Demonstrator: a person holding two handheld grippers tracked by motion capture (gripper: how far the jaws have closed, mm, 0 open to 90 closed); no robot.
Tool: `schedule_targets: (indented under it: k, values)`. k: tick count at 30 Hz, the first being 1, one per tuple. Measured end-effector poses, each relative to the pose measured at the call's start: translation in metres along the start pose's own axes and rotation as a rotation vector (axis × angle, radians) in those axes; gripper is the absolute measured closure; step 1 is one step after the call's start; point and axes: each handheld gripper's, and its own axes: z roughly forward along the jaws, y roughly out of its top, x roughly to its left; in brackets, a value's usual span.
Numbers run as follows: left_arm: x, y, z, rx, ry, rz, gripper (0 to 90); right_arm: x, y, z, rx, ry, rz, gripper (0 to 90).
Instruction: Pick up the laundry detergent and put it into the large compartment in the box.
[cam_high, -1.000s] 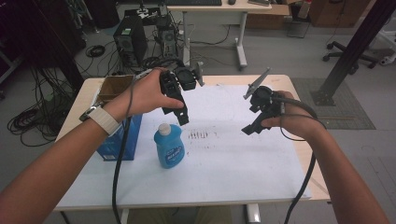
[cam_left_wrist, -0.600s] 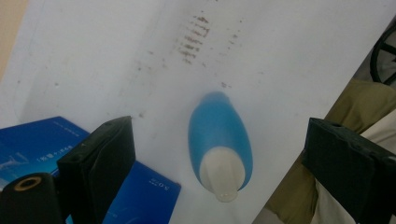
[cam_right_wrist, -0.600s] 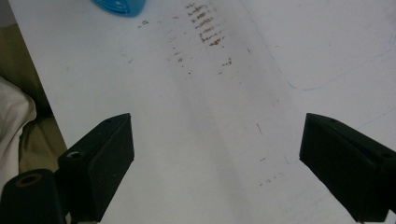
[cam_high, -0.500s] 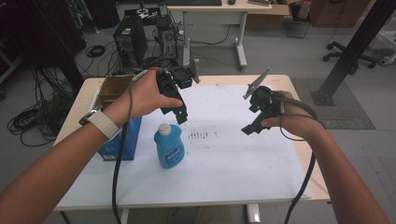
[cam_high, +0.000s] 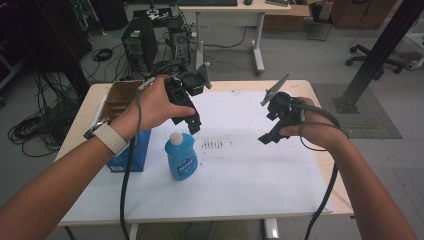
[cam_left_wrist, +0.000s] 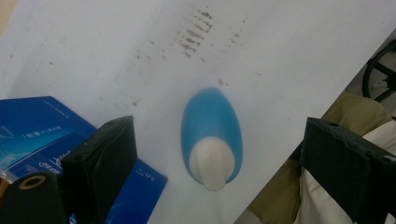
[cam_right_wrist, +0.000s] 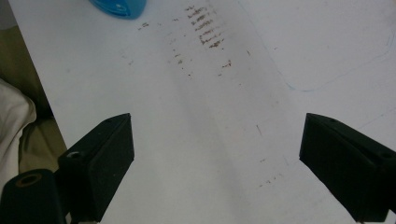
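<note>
Blue bottle (cam_high: 181, 157), white cap (cam_high: 176, 138): standing upright on the white table top (cam_high: 250, 170), directly beneath the left gripper (cam_high: 191, 122). In the left gripper view the bottle (cam_left_wrist: 212, 135) sits between the two black jaws, seen from above, cap (cam_left_wrist: 213, 163) nearest the camera; the jaws stand wide apart and touch nothing.

Left gripper: held in the left hand (cam_high: 155, 102) just above the cap, tips pointing down at it, not in contact.

Blue box (cam_high: 129, 152): just beside the bottle, on the left gripper's outer side; in the left gripper view its blue lid (cam_left_wrist: 37, 126) lies behind the left-hand jaw.

Brown smudge marks (cam_high: 212, 145): on the table top, beyond the bottle, between the two grippers.

Right gripper (cam_high: 267, 137): held in the right hand (cam_high: 305, 130), well apart from the bottle, above bare table. In the right gripper view (cam_right_wrist: 215, 154) its jaws are spread wide with nothing between them; the bottle's base (cam_right_wrist: 119, 7) shows at the far edge, the smudges (cam_right_wrist: 205, 30) ahead.

Cardboard box (cam_high: 120, 95): behind the blue box, at the table's far corner.
</note>
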Motion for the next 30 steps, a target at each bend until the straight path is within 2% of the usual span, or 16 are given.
schedule_targets:
  k: [14, 25, 30]
  values:
    - [0.004, -0.009, 0.004, -0.003, -0.003, -0.066, 10.5, 0.0, 0.0, 0.001, 0.003, 0.0, -0.002, 10.2]
    - [0.006, -0.014, 0.009, 0.01, -0.007, -0.088, 10.0, 0.0, 0.0, 0.001, 0.004, 0.001, -0.001, 10.2]
    - [0.006, -0.016, 0.014, 0.015, -0.006, -0.085, 10.0, 0.0, 0.001, 0.002, 0.0, -0.001, -0.003, 10.2]
